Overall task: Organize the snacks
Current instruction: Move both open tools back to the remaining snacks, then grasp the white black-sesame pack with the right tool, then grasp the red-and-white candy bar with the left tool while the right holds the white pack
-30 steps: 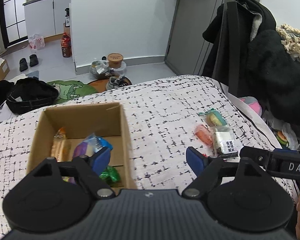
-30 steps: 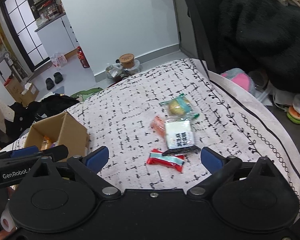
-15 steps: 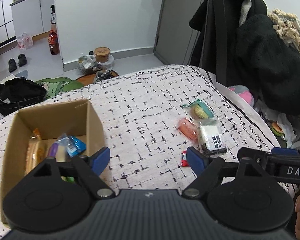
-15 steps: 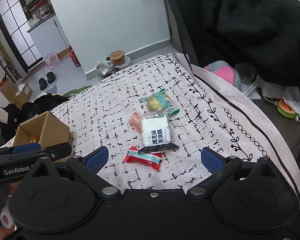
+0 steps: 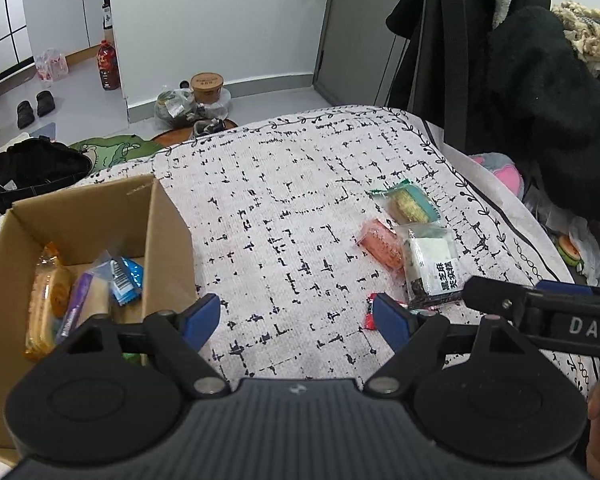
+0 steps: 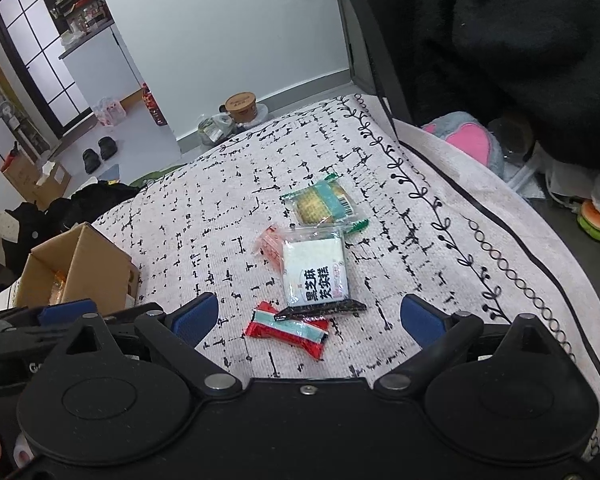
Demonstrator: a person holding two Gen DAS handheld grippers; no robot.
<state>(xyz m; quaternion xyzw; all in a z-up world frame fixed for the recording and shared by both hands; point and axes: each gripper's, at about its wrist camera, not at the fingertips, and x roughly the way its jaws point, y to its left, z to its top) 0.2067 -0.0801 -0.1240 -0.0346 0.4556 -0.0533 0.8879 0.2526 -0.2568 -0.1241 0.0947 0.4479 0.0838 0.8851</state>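
Left gripper (image 5: 296, 320) and right gripper (image 6: 308, 318) both wide apart, empty, cardboard box (image 5: 80, 208) left of four loose snack packets (image 6: 314, 276), dark coats (image 5: 540, 112) behind.

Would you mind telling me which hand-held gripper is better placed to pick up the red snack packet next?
Probably the right hand-held gripper: its open jaws frame the red snack packet, close ahead. The left hand-held gripper, also open, sits between the cardboard box and the packet.
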